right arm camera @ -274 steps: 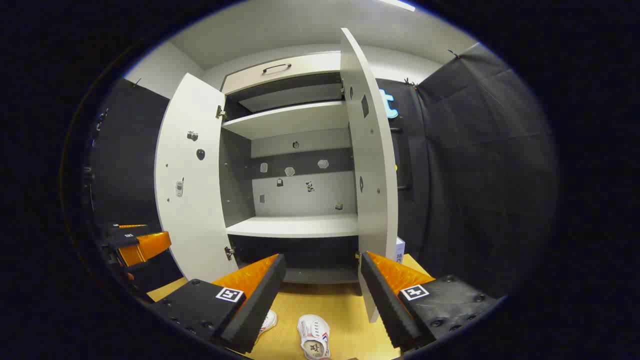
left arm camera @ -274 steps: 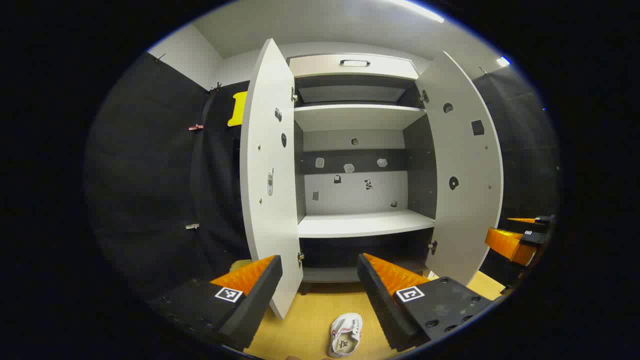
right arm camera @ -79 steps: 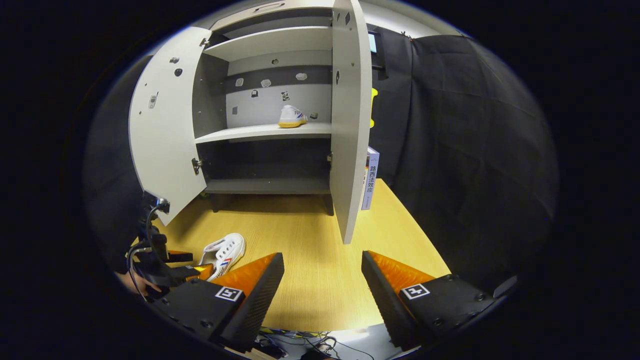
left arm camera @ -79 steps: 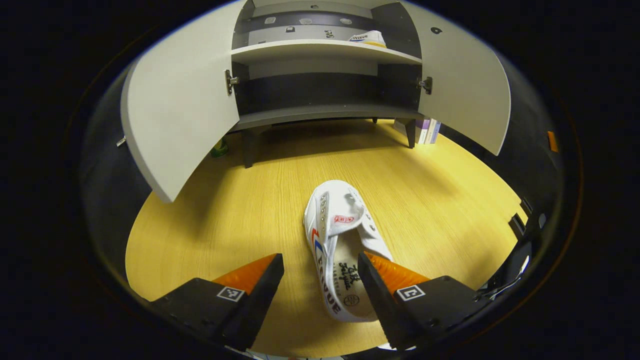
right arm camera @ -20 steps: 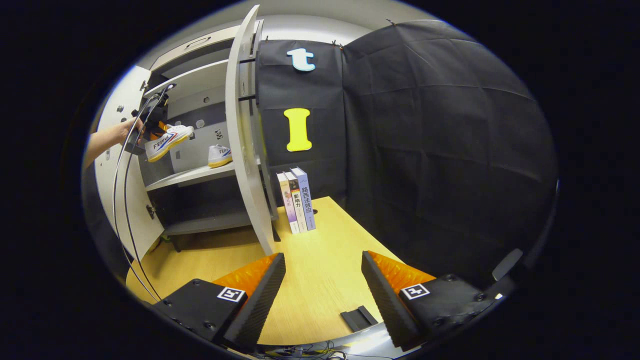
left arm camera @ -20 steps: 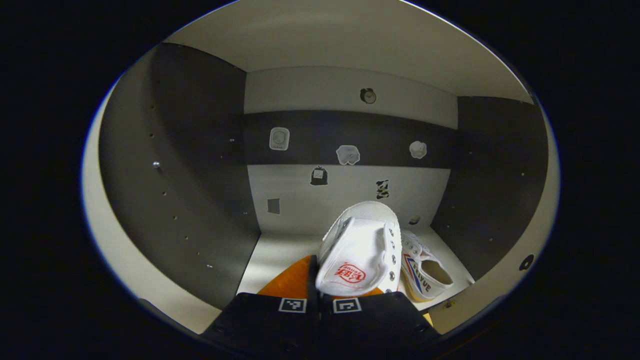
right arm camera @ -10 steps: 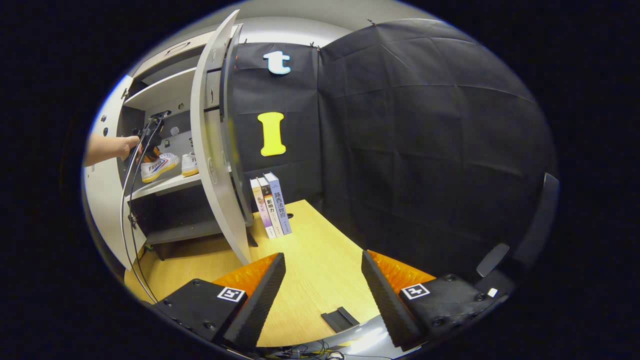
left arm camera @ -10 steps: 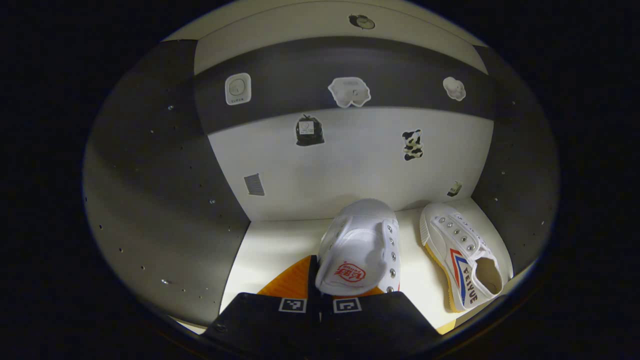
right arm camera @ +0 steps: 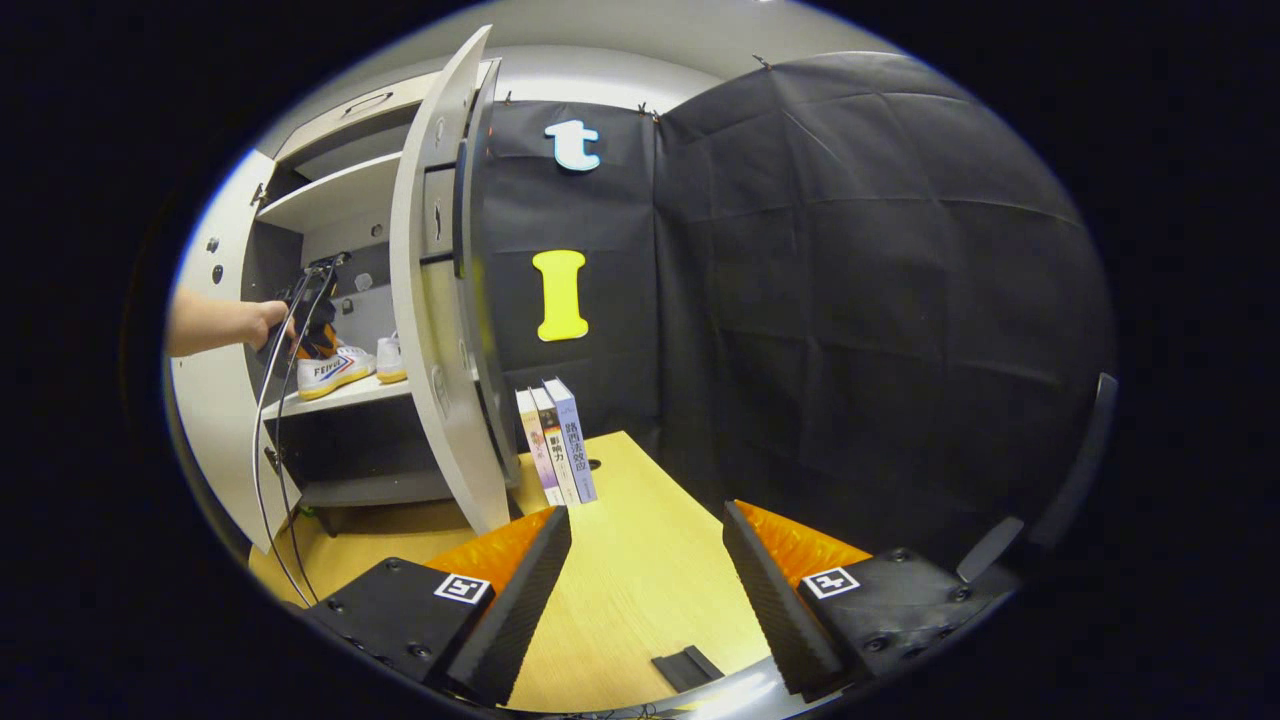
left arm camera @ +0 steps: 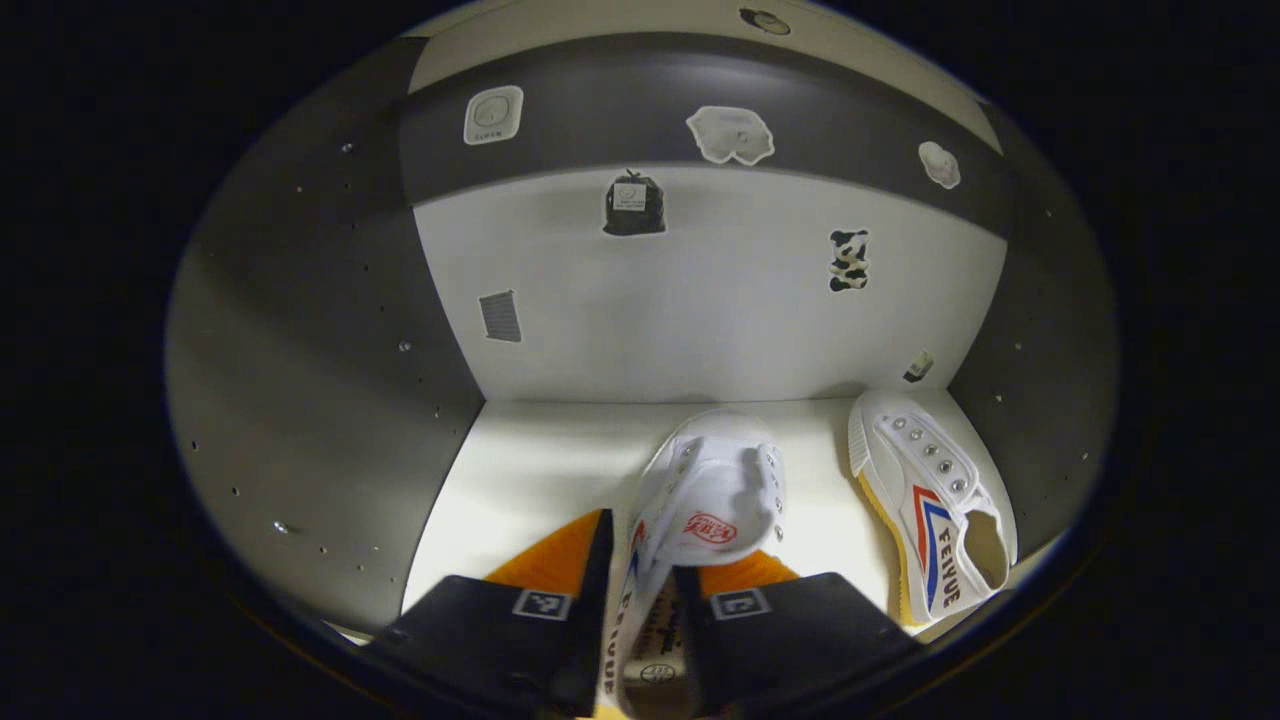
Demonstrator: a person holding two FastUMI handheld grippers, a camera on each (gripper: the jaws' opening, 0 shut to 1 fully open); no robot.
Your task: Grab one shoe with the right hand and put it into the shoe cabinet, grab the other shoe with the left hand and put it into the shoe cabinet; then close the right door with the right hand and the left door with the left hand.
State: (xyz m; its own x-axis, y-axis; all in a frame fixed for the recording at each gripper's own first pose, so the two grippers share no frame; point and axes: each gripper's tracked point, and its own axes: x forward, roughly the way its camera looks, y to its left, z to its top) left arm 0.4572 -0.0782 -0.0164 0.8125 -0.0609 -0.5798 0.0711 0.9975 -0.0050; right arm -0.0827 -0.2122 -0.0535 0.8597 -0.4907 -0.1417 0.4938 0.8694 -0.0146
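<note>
While my left gripper (left arm camera: 645, 560) reaches into the shoe cabinet (left arm camera: 300, 330), its 2 fingers stand slightly parted with the side wall of 1 white shoe (left arm camera: 715, 490) between them. I cannot tell whether the pads are pressing on it. That shoe points toe-first at the back wall and lies on the pale shelf (left arm camera: 520, 470). It has a red logo patch on its tongue and dark lettering along its side and insole.

The second shoe (left arm camera: 930, 510) lies just to its right on the same shelf, apart from it. It carries red and blue stripes and dark lettering by the heel.

From the right gripper view I see a hand (right arm camera: 250, 322) holding that left gripper over the shelf, behind the open right door (right arm camera: 440, 300). My right gripper (right arm camera: 645, 510) hangs over the wooden table (right arm camera: 640, 590), fingers spread wide, grasping nothing. 3 books (right arm camera: 558, 440) with printed spines stand upright beside the cabinet.
</note>
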